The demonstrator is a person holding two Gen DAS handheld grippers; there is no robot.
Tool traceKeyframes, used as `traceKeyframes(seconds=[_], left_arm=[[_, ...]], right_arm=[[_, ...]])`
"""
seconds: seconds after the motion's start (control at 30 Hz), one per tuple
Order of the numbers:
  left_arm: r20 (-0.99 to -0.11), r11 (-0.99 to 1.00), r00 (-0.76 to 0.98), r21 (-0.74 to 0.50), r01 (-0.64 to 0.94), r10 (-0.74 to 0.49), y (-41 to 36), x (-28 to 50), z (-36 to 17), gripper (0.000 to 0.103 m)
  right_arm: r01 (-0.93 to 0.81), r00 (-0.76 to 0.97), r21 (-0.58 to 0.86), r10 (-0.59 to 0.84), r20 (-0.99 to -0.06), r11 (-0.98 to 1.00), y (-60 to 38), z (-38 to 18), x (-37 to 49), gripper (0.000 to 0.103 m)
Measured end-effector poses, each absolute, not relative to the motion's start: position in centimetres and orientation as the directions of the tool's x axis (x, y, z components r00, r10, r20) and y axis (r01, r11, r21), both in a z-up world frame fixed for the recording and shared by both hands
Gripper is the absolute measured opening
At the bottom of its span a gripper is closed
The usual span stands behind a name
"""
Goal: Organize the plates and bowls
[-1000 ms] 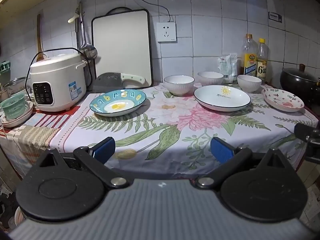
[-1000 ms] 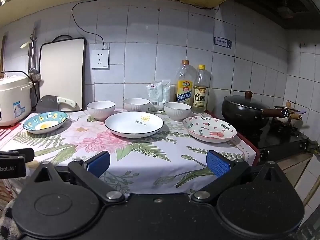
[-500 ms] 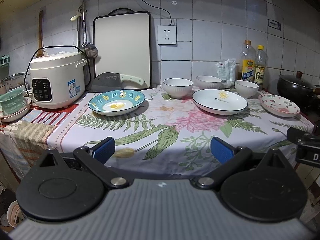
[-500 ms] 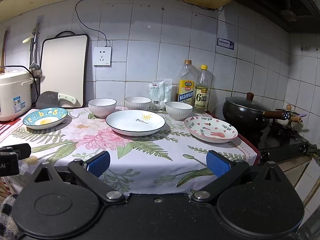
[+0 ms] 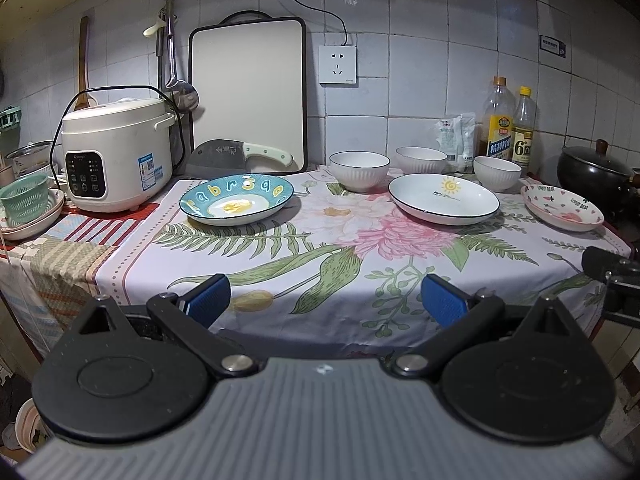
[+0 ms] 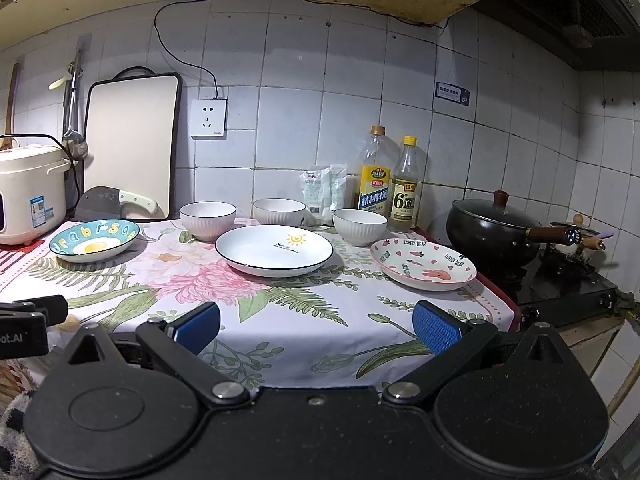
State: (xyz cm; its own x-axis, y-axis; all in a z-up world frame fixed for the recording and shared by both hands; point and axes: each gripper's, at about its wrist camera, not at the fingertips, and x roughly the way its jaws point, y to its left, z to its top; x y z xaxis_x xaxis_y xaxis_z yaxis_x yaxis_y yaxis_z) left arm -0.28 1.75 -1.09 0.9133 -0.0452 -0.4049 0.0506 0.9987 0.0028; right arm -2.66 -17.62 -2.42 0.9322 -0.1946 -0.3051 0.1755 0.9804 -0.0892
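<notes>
White bowls and plates spread over the floral-clothed desk, both grippers hanging back at its front edge.

Left gripper has its blue pads wide apart with nothing between them; right gripper is spread just as wide, also holding nothing. 3 white ribbed bowls sit in a row near the tiled wall: left bowl, middle bowl, right bowl. Just in front of them lies the white sun plate, between the blue lettered plate toward the rice cooker and the pink bear plate at the desk's right end, beside the black pot. All 3 plates lie flat and apart from each other. 2 bottles stand behind the right bowl.
</notes>
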Motion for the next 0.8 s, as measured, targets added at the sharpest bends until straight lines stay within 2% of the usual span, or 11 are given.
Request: traceKeyframes(seconds=[0.8], left_arm=[[-0.401,0.998,0.915,0.011,0.061,-0.052,0.75,-0.56,-1.38,0.103]], right_arm=[[0.195,0.932,-0.083,-0.211,-0.295,0.977,-18.36,-2.44,-3.19,0.103]])
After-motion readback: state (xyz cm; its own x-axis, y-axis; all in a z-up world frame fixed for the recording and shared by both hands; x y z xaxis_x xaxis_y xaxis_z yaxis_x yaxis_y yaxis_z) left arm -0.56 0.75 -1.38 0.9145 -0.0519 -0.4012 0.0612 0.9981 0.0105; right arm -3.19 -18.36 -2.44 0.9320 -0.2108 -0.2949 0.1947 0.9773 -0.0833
